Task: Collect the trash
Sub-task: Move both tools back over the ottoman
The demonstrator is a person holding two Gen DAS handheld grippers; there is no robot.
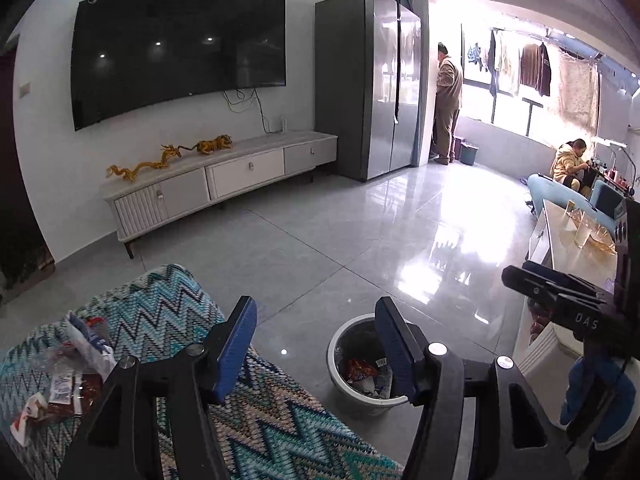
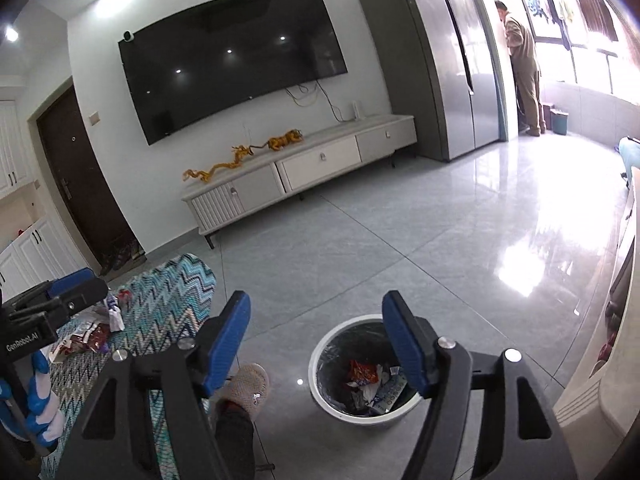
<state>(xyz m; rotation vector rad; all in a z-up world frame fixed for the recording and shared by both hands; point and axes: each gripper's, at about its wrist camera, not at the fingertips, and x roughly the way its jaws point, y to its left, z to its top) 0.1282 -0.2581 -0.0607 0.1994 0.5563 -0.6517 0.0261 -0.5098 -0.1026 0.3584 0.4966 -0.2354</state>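
Holding both grippers apart and empty, we look down past them; the left gripper (image 1: pixel 316 344) has its blue pads spread with nothing between, and the right gripper (image 2: pixel 316 344) stands the same, released, its jaws framing only floor and bin.

Nearest, at seven o'clock in the left wrist view, the remaining trash (image 1: pixel 68 376) lies on the zigzag blanket (image 1: pixel 168 312): crumpled wrappers, a red packet, a white-and-blue scrap, all loosely piled and touching one another. At five o'clock in the right wrist view sits the bin (image 2: pixel 324 396), white-rimmed with a dark liner, already holding a red wrapper and some paper; a slippered foot (image 2: pixel 248 388) rests just beside it at six o'clock.

Farther, at twelve o'clock, the low TV cabinet (image 2: pixel 320 168) and the television (image 2: pixel 236 60); at one o'clock the refrigerator (image 1: pixel 372 80), with a person (image 1: pixel 448 104) standing beyond it.

We judge the task part done; the pile still wants fetching. The risks as we see them: thin wrappers may slip from the pads or several may lift as a clump and shed pieces over the floor; the pads may snag the blanket's knit and drag it; a careless swing back could knock the light bin over or catch the foot.
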